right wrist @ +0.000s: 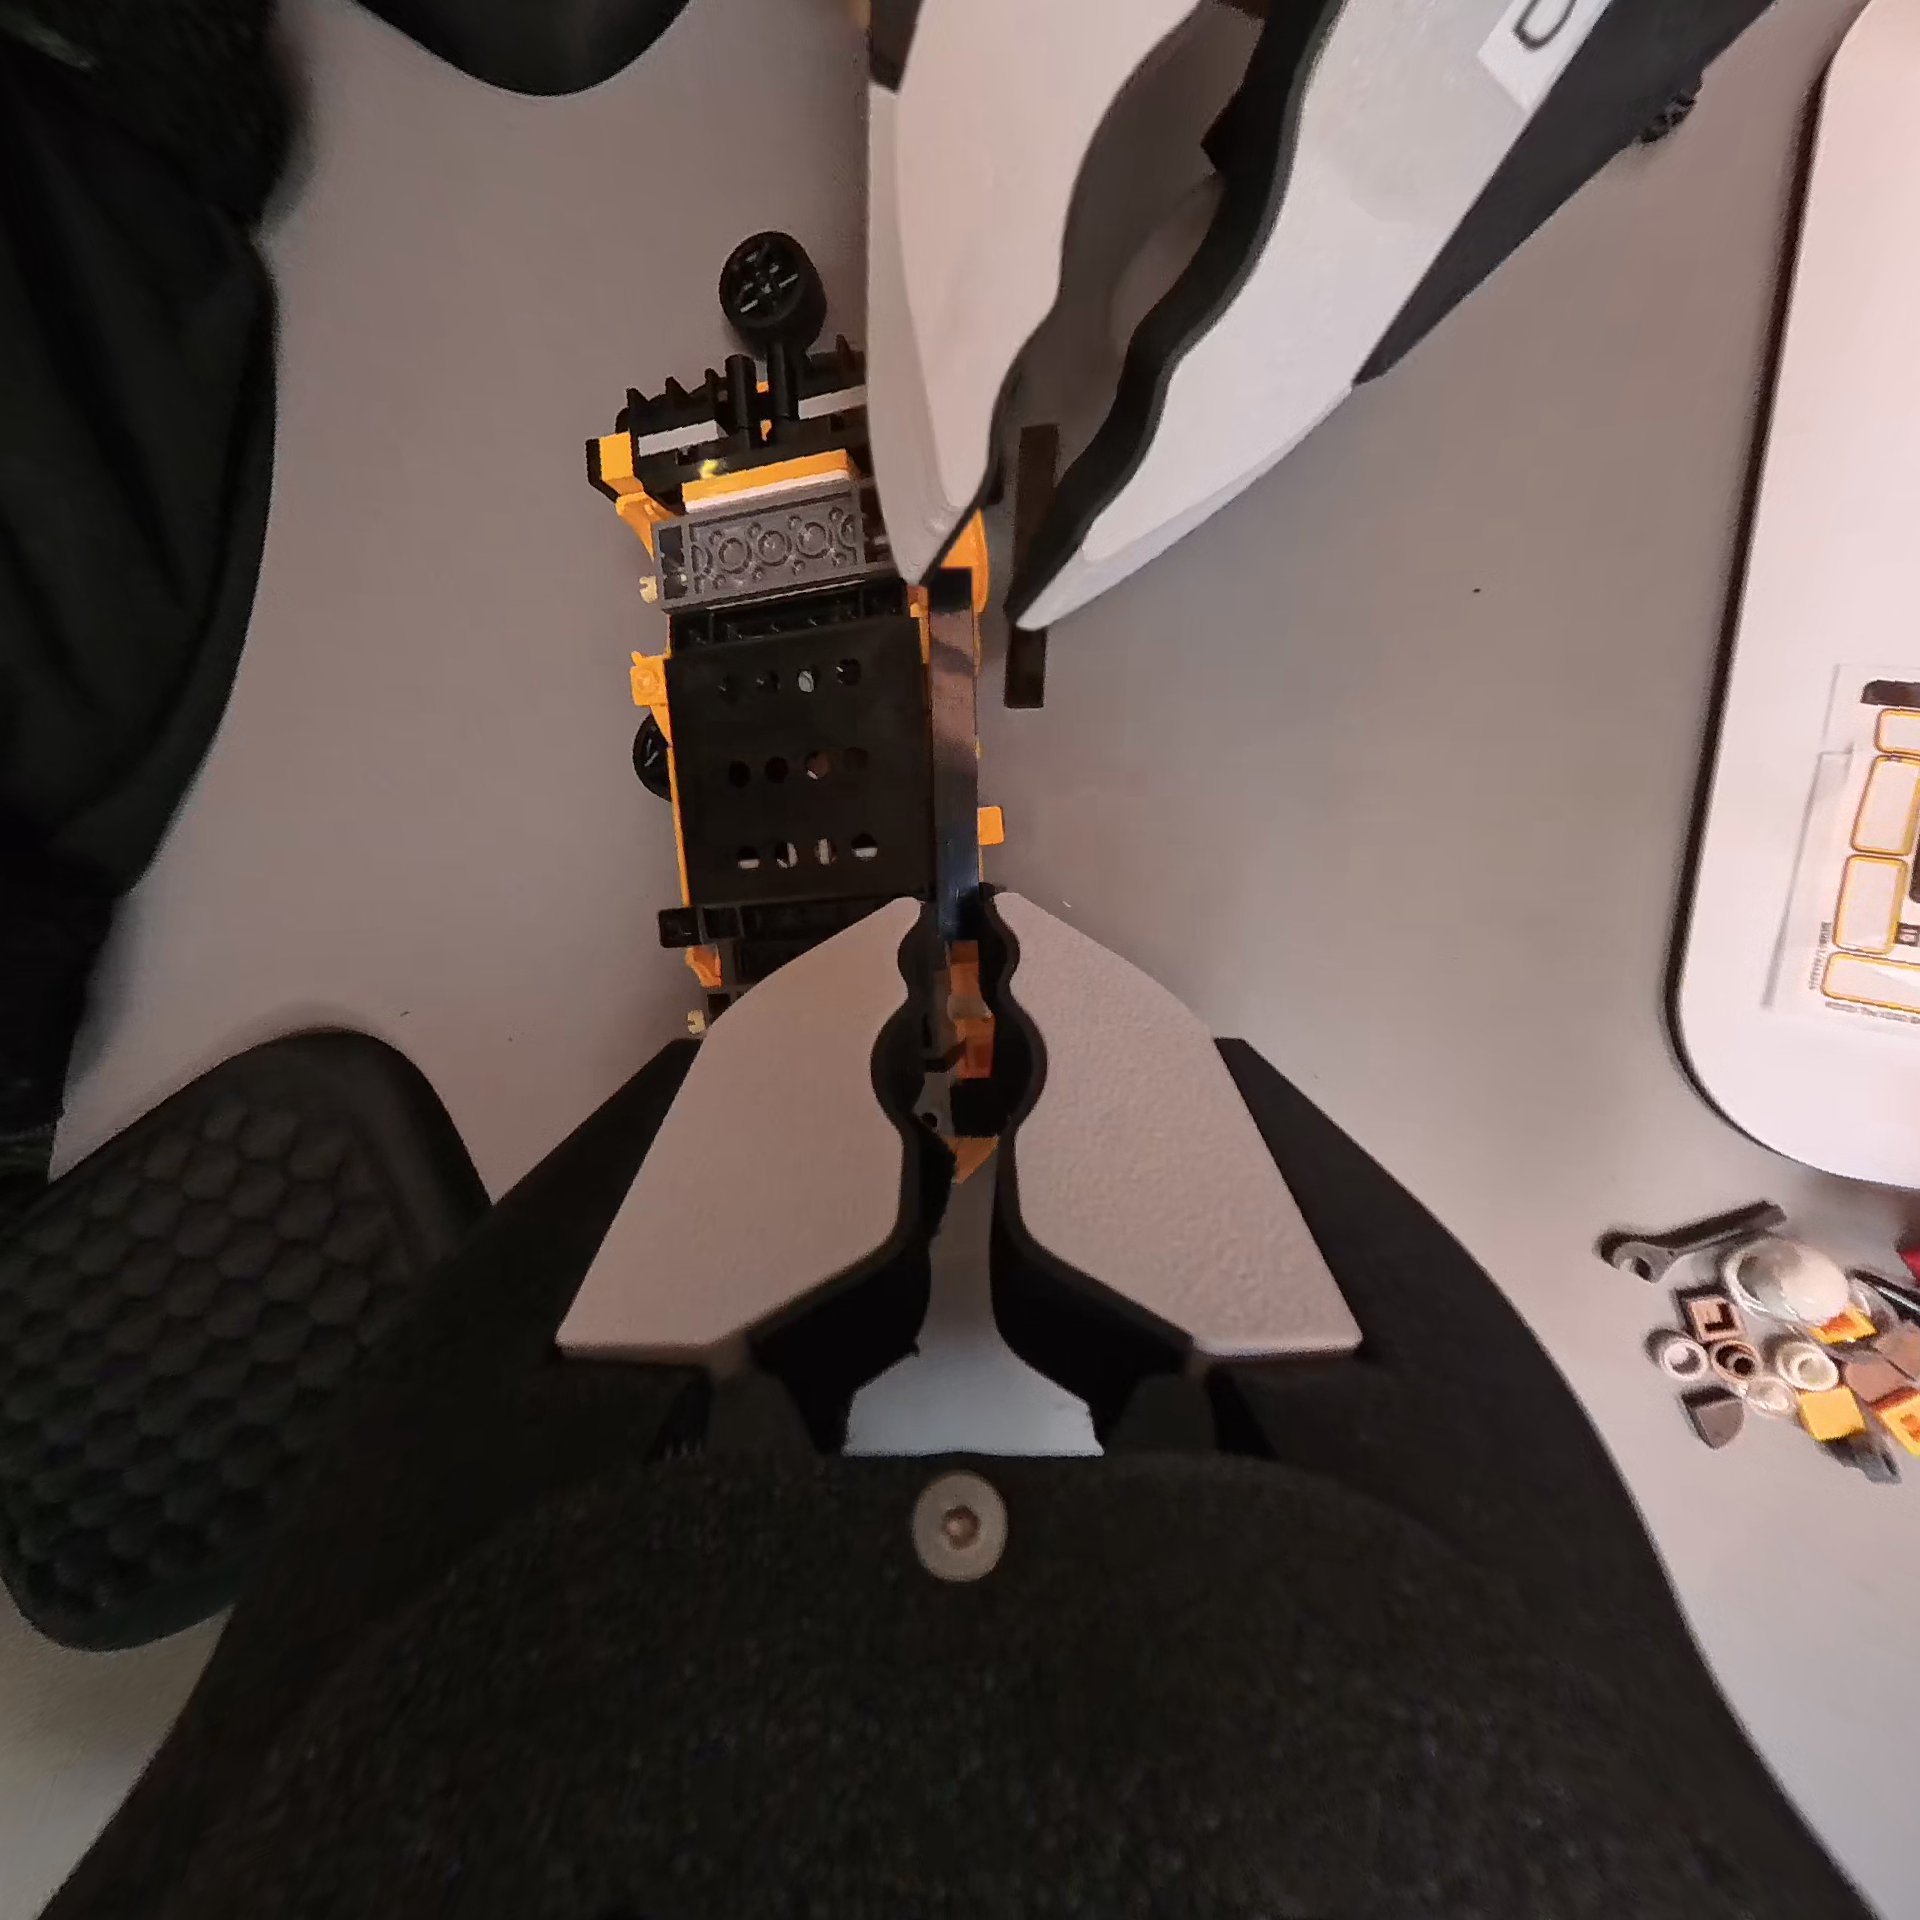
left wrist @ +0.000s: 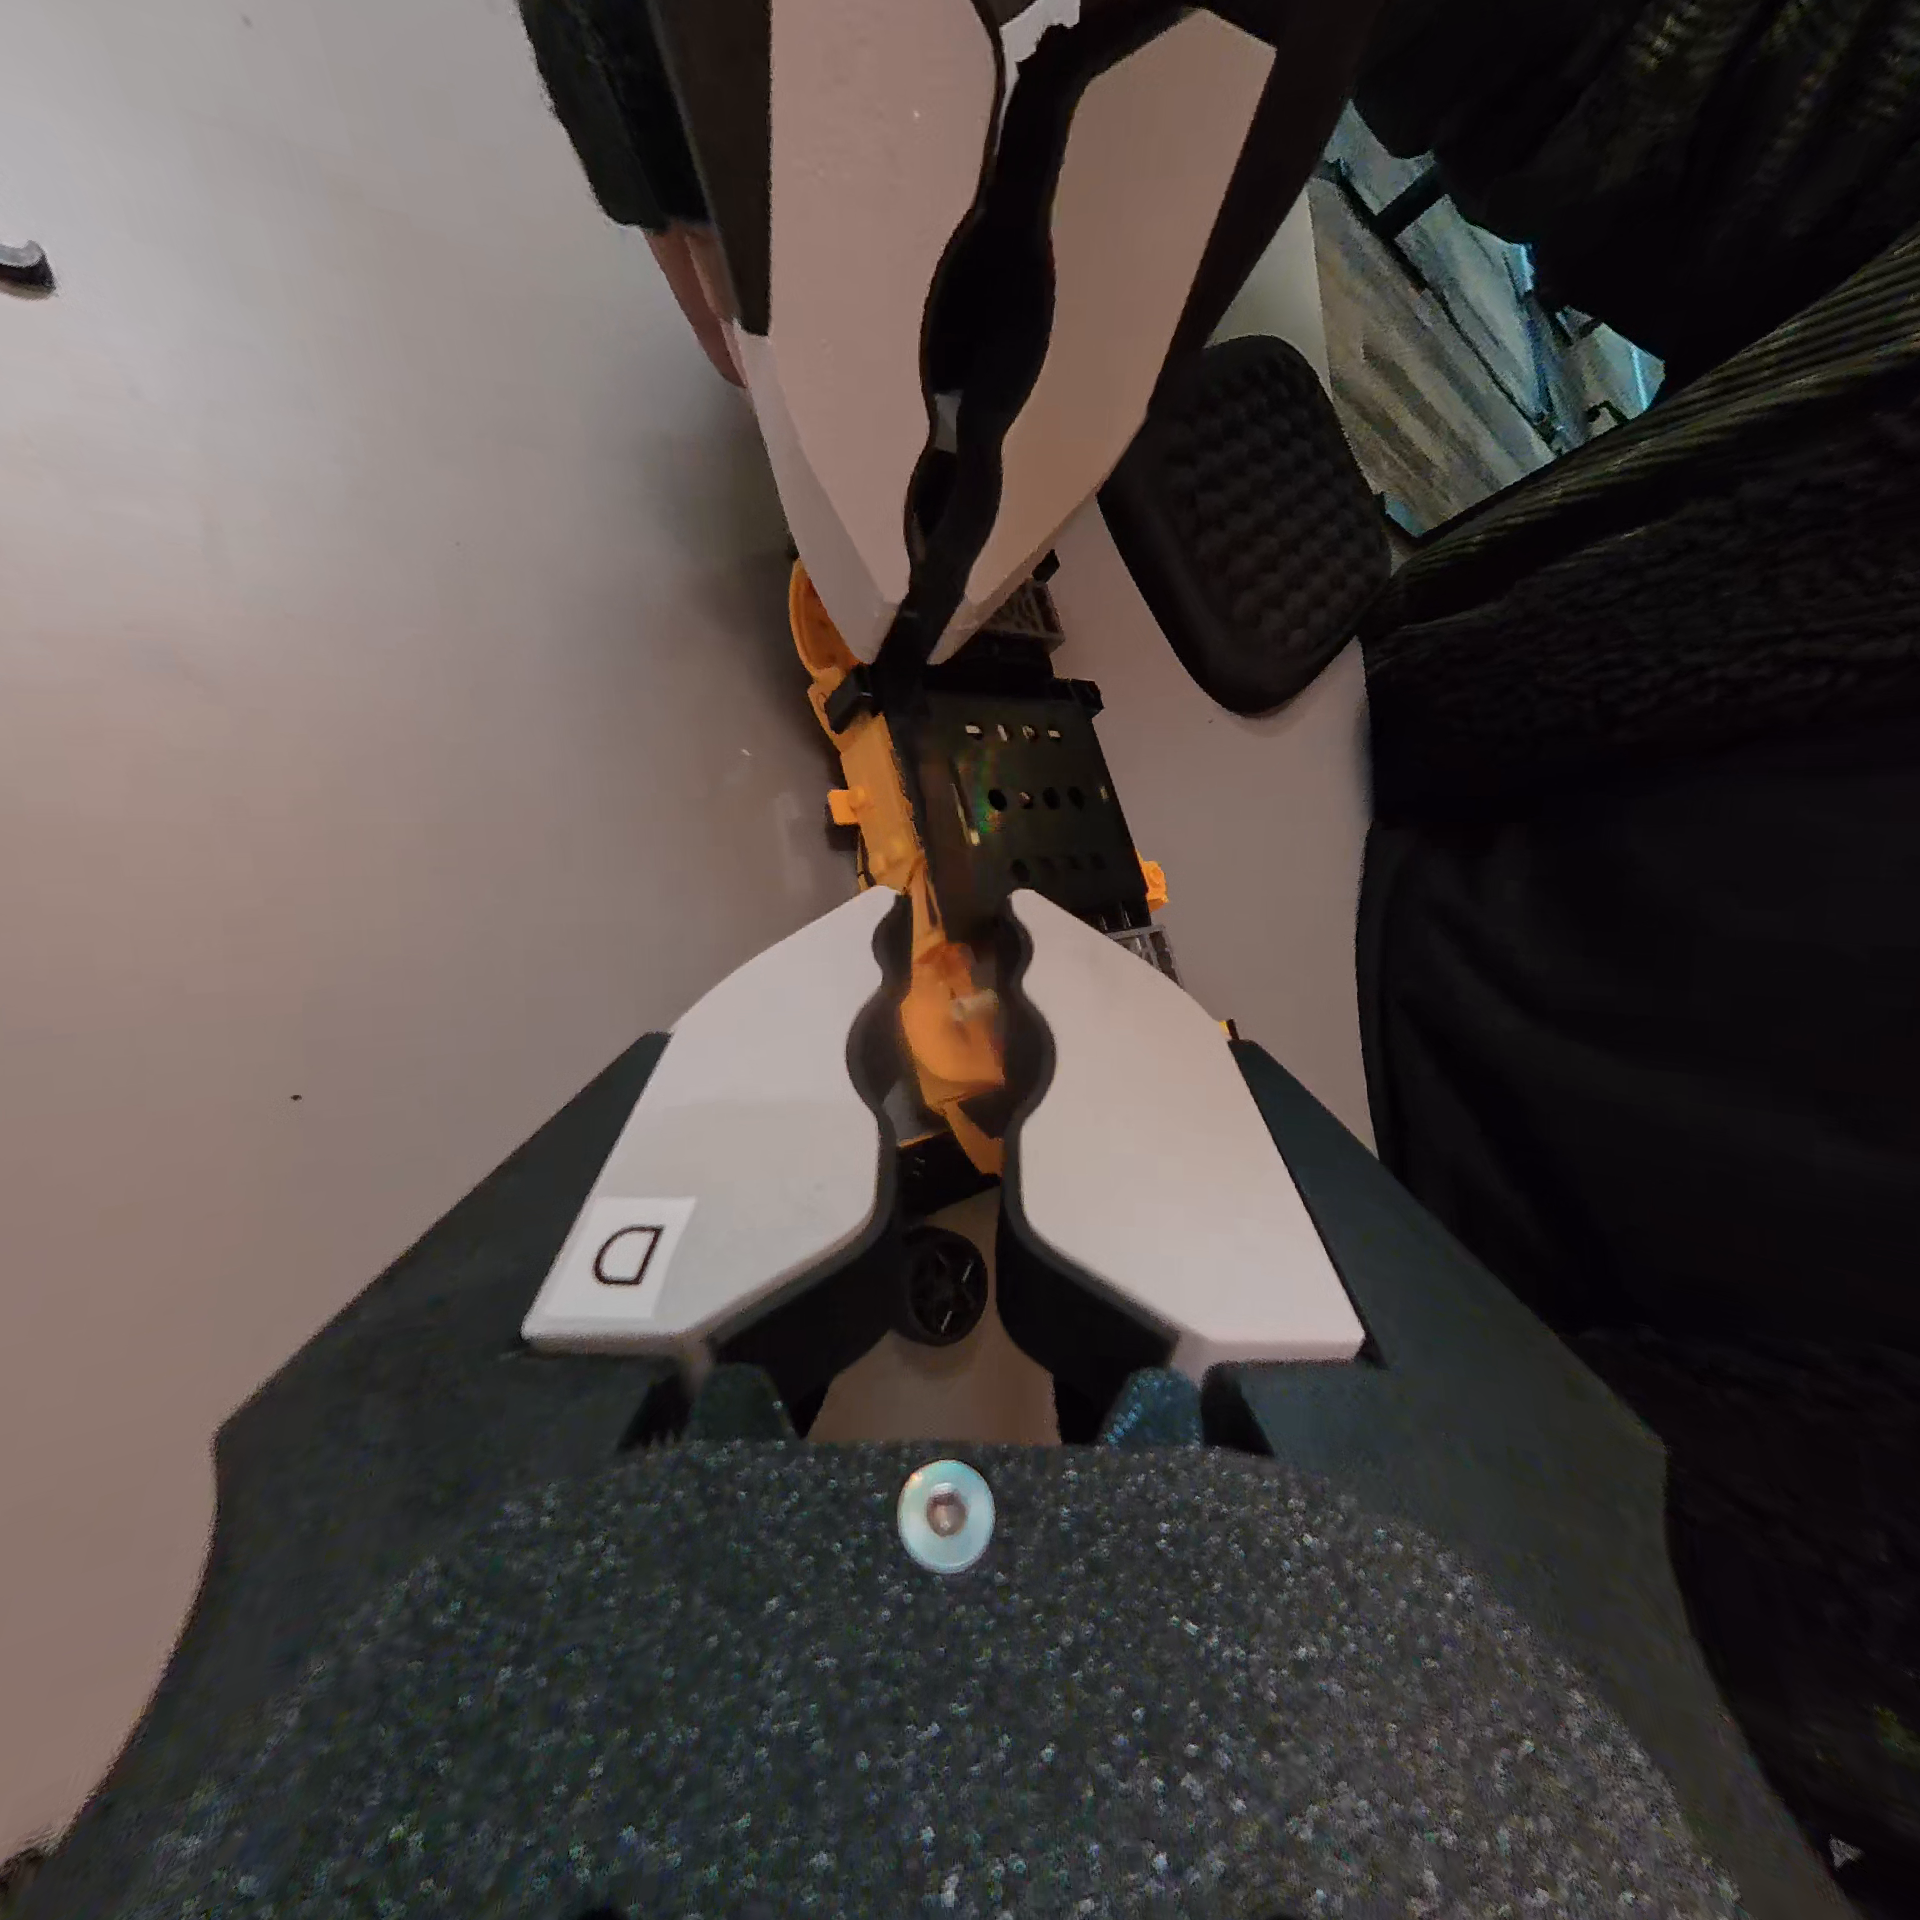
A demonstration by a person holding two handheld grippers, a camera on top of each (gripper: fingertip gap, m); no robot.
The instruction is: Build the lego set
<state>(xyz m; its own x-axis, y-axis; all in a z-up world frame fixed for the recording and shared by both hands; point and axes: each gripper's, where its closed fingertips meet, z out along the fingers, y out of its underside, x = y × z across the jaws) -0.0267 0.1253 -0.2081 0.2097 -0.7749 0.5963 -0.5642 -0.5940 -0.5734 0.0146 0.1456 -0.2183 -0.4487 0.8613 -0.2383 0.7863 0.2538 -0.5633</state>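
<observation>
An orange and black lego car (right wrist: 800, 769) is turned so its black underside plate with holes faces the right wrist view; it also shows in the left wrist view (left wrist: 1023, 800). My right gripper (right wrist: 956, 914) is shut on one end of the car's right edge. My left gripper (left wrist: 951, 904) is shut on the other end, with orange bricks between its fingers. Each gripper shows from above in the other's view: the left gripper (right wrist: 971, 592) and the right gripper (left wrist: 920, 644). A black wheel (right wrist: 774, 286) sticks out at the car's far end.
A white tray (right wrist: 1766, 520) with a sticker sheet (right wrist: 1870, 842) lies at the right. A pile of small loose pieces (right wrist: 1787, 1340) lies below it on the grey table. A black padded armrest (right wrist: 187, 1299) is at the lower left. A small dark part (left wrist: 21, 265) lies far left. My left gripper's tips are some 12 cm from the black wheel (right wrist: 774, 286).
</observation>
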